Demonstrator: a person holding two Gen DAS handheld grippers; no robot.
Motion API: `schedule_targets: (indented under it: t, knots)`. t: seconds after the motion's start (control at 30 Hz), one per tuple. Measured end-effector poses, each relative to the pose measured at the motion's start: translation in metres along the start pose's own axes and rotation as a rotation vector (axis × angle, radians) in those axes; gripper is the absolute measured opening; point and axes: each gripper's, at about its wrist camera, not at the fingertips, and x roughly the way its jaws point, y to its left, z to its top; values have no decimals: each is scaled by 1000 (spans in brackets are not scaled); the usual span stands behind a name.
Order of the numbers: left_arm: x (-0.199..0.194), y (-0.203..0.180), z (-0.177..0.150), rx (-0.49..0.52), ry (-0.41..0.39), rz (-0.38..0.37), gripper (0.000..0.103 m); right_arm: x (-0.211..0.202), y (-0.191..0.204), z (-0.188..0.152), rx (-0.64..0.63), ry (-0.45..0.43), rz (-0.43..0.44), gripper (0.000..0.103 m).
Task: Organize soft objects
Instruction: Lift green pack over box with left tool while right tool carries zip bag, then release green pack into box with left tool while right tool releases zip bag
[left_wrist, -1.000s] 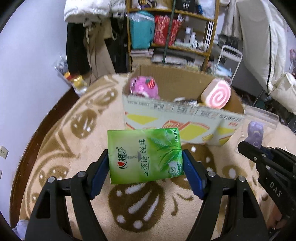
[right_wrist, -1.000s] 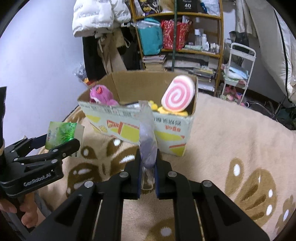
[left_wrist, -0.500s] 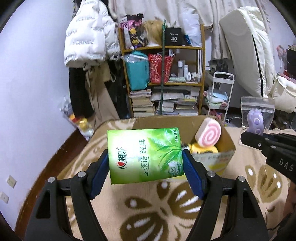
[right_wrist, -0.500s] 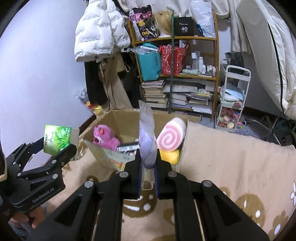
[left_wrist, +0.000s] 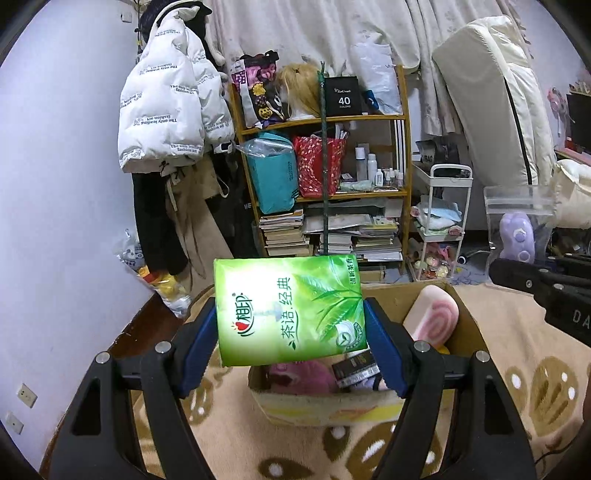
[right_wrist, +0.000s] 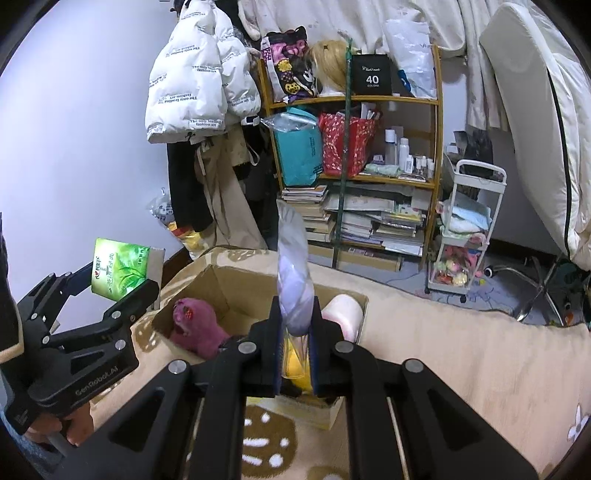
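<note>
Both claws rose above the cardboard box (left_wrist: 469, 325): left claw (left_wrist: 291, 325) clamps tissue pack (left_wrist: 288, 306), right claw (right_wrist: 295, 332) pinches bagged toy (right_wrist: 293, 280).

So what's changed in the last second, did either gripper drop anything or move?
Both grippers rose: the cardboard box now sits lower in both views, its inside showing. Nothing was dropped. The left gripper still clamps the green tissue pack; the right gripper still pinches the clear bag with the purple toy.

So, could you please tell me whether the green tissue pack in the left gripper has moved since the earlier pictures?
Yes. The green tissue pack has risen: it was below the open cardboard box, now above its rim.
</note>
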Motion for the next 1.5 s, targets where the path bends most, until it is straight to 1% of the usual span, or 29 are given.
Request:
schedule_targets:
  t: [0.2, 0.3, 0.4, 0.53, 0.57, 0.67, 0.77, 1.0, 1.13, 1.5]
  knots:
    - [15, 4, 2, -21, -9, -22, 75, 19, -6, -5, 26, 14, 8, 12]
    - [23, 3, -4, -26, -1, -42, 75, 28, -8, -11, 33, 23, 19, 12]
    - [29, 0, -13, -11, 10, -51, 75, 37, -9, -15, 35, 37, 30, 12]
    - [39, -6, -19, -5, 32, -73, 75, 49, -9, -23, 32, 65, 37, 12]
    - [44, -9, -19, 6, 48, -78, 75, 51, -9, -24, 32, 69, 37, 12]
    - [51, -14, -23, 29, 72, -74, 75, 59, -10, -30, 40, 93, 39, 12]
    - [56, -16, -27, 25, 89, -87, 75, 67, -13, -34, 58, 116, 43, 12]
    - [62, -18, -29, 21, 111, -90, 75, 72, -15, -39, 56, 140, 49, 12]
    - [69, -15, -31, 2, 144, -111, 75, 74, -16, -40, 51, 149, 48, 12]
    - [77, -17, -36, 2, 169, -98, 76, 80, -18, -45, 55, 178, 50, 14]
